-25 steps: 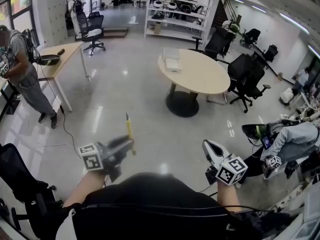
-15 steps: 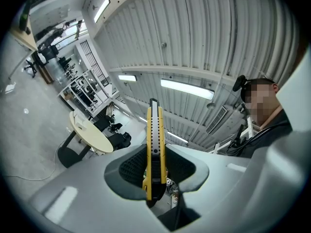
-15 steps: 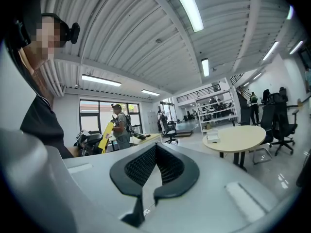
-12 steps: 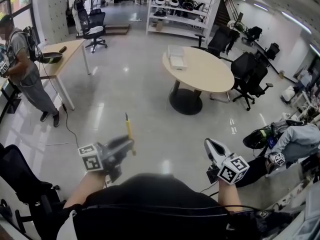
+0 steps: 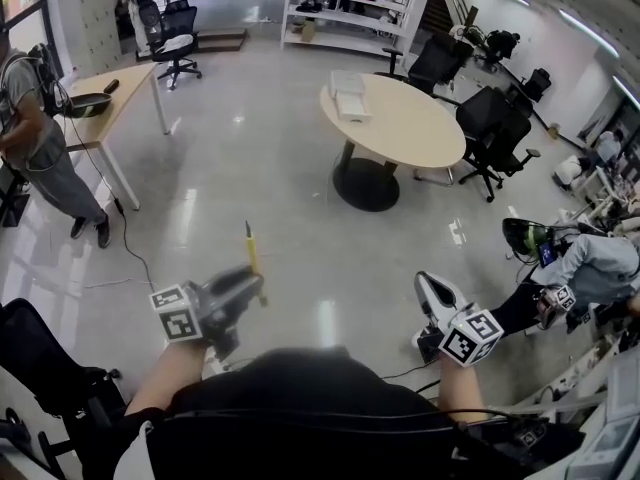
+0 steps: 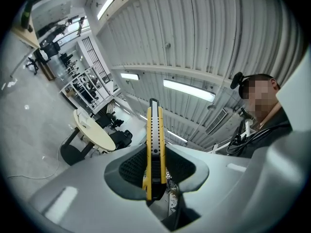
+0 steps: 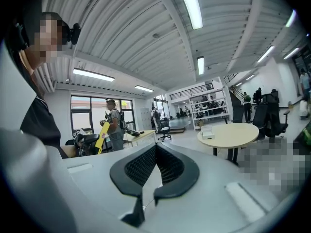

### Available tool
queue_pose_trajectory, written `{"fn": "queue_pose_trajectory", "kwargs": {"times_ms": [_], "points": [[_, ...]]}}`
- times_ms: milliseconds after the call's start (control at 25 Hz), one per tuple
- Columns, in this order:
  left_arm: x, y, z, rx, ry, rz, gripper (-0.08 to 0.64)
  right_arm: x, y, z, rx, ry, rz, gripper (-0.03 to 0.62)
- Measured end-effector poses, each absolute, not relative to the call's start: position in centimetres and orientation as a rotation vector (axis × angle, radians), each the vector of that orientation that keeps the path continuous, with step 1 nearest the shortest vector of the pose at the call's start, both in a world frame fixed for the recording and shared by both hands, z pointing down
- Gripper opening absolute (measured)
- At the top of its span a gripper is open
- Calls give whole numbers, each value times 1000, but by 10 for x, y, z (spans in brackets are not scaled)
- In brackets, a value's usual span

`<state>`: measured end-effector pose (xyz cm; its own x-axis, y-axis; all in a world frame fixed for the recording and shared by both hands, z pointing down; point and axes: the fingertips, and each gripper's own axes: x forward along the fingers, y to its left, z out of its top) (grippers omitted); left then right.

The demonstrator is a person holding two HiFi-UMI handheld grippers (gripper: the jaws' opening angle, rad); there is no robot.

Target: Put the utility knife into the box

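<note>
One utility knife [image 6: 154, 144] in left gripper [image 5: 246, 287], box [image 5: 347, 96] on table [image 5: 410, 133]

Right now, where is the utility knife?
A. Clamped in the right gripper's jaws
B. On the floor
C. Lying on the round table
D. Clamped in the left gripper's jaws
D: the left gripper view shows the yellow utility knife pinched between the jaws of the left gripper, while the right gripper holds nothing.

At my one o'clock: round table [image 5: 410, 133] on a black pedestal, black office chairs [image 5: 495, 133] just beside it. Twelve o'clock: white shelving [image 5: 345, 3]. Ten o'clock: wooden desk [image 5: 125, 83] bearing a frying pan [image 5: 85, 104], a person [image 5: 35, 143] standing alongside.
</note>
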<state>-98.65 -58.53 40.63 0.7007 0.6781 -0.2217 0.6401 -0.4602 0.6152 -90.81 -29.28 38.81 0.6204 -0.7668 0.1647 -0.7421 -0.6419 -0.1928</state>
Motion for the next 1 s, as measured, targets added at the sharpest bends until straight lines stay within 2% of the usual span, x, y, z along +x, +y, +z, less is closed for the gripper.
{"fn": "queue_pose_trajectory", "kwargs": {"times_ms": [440,1000], "points": [[-935,-530,406,2233,1047,103,110,-857,-239,400,-2715,1238,-346,14],[-797,-356,367,2203,1067,64,110,-729,-81,377,-2688,1311,-277,14]]}}
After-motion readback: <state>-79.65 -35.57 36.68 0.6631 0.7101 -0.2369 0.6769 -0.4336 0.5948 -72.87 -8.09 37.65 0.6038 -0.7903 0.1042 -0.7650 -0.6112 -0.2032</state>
